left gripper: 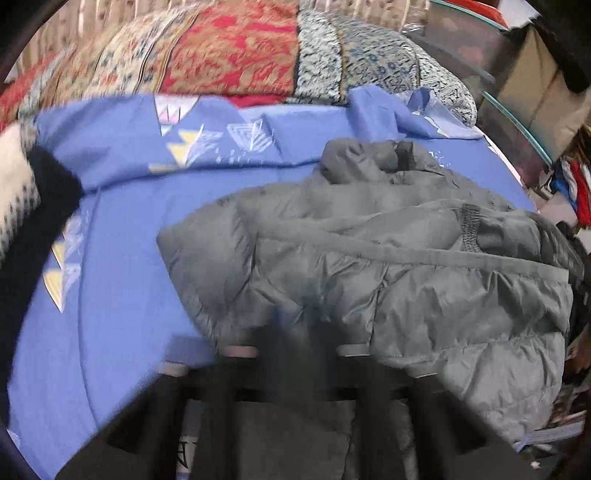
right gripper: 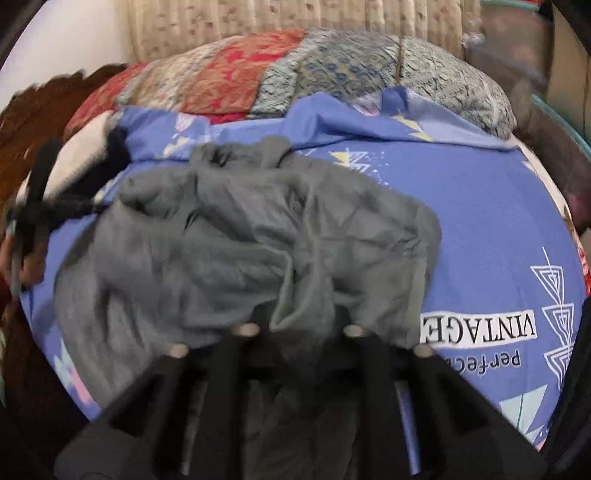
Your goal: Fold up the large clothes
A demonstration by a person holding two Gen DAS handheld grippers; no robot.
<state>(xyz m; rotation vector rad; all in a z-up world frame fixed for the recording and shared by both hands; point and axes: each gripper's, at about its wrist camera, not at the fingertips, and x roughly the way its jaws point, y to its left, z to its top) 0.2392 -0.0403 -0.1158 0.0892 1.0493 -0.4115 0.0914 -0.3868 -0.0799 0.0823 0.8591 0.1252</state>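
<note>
1. Across the bed's blue printed sheet (left gripper: 122, 206) lies a grey quilted puffer jacket (left gripper: 388, 266), crumpled and partly doubled over, its hood bunched at the far end.
2. From the left wrist view, the jacket fills the middle and right of the bed, with its near hem spilling toward the right edge.
3. Left gripper (left gripper: 295, 332) sits low at the near edge of that jacket; the picture is smeared right there, but the jaws read as clenched, and whether cloth is pinched between them I cannot tell.
4. Right gripper (right gripper: 299, 325) is at the jacket's near hem too, as the right wrist view shows, and a fold of grey fabric (right gripper: 295, 295) runs down between its fingers, jaws drawn close on it.
5. Off to the far left of that view, the other black tool (right gripper: 37, 199) shows in a hand, just beside the jacket's left edge.
6. Beyond the jacket, a patchwork quilt in red, cream and blue-grey prints (left gripper: 236, 55) is heaped along the far side of the bed.
7. A black-and-white knitted garment (left gripper: 22, 184) rests at the left of the sheet, apart from the jacket.
8. White lettering reading "VINTAGE" (right gripper: 480, 326) is printed on the sheet just right of the jacket's near corner.
9. Pale pleated curtains (right gripper: 295, 22) hang behind the quilt.
</note>
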